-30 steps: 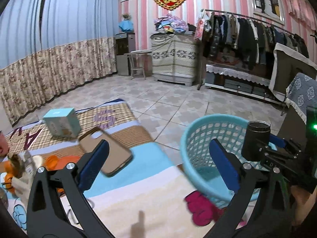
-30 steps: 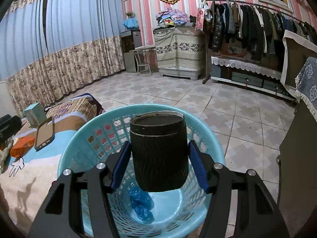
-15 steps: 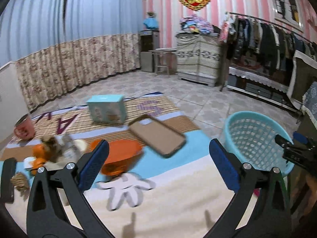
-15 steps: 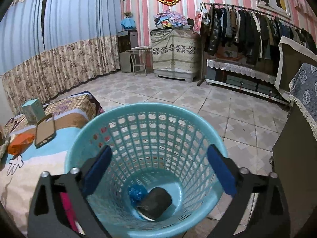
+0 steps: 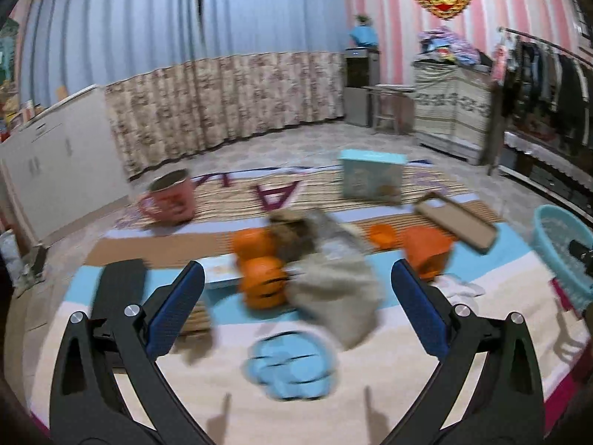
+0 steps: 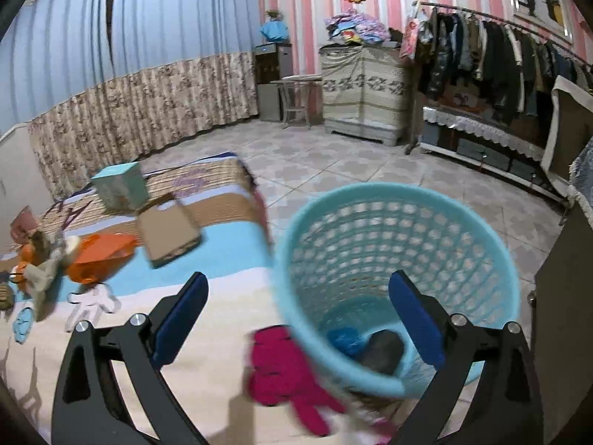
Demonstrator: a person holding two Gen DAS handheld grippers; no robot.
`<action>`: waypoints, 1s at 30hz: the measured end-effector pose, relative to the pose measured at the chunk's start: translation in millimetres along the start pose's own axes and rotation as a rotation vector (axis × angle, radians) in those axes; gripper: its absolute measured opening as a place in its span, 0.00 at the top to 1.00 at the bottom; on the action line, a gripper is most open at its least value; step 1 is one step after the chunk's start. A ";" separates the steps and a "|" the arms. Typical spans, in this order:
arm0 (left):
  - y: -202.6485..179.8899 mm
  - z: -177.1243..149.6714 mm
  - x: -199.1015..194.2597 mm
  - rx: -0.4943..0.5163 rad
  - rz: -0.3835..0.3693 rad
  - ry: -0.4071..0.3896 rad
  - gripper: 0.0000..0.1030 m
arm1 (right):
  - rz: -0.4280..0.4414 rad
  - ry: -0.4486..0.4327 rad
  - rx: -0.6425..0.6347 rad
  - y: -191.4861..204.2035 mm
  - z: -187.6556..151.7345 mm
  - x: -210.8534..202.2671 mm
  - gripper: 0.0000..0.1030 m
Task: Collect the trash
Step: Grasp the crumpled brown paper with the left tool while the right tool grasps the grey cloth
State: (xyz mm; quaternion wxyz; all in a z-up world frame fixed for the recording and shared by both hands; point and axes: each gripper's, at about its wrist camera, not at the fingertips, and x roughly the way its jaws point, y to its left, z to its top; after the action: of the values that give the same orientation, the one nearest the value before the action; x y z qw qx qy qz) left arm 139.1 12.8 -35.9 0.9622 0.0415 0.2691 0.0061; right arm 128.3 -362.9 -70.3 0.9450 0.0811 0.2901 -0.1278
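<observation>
Turquoise lattice basket (image 6: 400,244) holds a dark cup (image 6: 381,350) lying sideways; both the left gripper (image 5: 296,307) and right gripper (image 6: 298,311) gape empty.

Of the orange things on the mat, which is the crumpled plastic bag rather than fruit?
The orange bag right of the pile, beside the phone. It is flattened and crinkled. The two oranges are round and sit stacked against the grey crumpled wrapper.

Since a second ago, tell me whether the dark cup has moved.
Yes. It dropped from between the right gripper's pads and now lies on its side at the bottom of the blue basket: dark cup.
</observation>
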 end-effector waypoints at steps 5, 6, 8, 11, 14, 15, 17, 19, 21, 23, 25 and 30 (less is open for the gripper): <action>43.1 -10.4 8.7 -0.026 0.055 0.032 0.05 | 0.047 0.009 -0.022 39.7 1.3 -2.8 0.07; 51.4 -12.6 12.2 -0.035 0.058 0.042 0.05 | 0.053 0.010 -0.029 46.1 1.6 -2.9 0.07; 61.4 -15.5 18.6 -0.050 0.062 0.058 0.05 | 0.064 0.012 -0.059 66.5 0.1 -2.4 0.07; 76.4 -20.3 32.5 -0.072 0.053 0.096 0.06 | 0.078 0.020 -0.097 89.5 -2.0 0.3 0.07; 86.3 -22.7 43.8 -0.090 0.027 0.125 0.10 | 0.089 0.028 -0.128 107.6 -5.2 2.6 0.07; 89.6 -23.4 48.3 -0.098 0.013 0.137 0.10 | 0.090 0.030 -0.140 111.4 -6.9 3.4 0.07; 93.7 -22.8 58.2 -0.112 -0.005 0.164 0.16 | 0.093 0.037 -0.156 118.2 -7.7 5.7 0.07; 95.0 -22.5 67.4 -0.127 -0.037 0.192 0.25 | 0.095 0.047 -0.167 122.9 -8.0 9.4 0.07; 94.2 -23.2 76.4 -0.127 -0.070 0.220 0.31 | 0.098 0.055 -0.166 127.2 -9.4 10.5 0.07; 90.7 -23.6 82.3 -0.110 -0.085 0.241 0.39 | 0.104 0.060 -0.164 130.6 -8.3 11.8 0.07; 87.6 -24.4 86.9 -0.103 -0.095 0.263 0.50 | 0.114 0.065 -0.166 136.6 -7.8 12.4 0.07; 93.3 -26.4 79.5 -0.122 -0.114 0.239 0.65 | 0.150 0.068 -0.191 158.8 -8.2 11.2 0.07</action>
State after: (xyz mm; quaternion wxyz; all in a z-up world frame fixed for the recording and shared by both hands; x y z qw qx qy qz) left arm 194.4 110.5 -91.8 0.9227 -0.0334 0.3830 -0.0275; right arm 178.8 -211.7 -70.8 0.9449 0.0166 0.3258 -0.0258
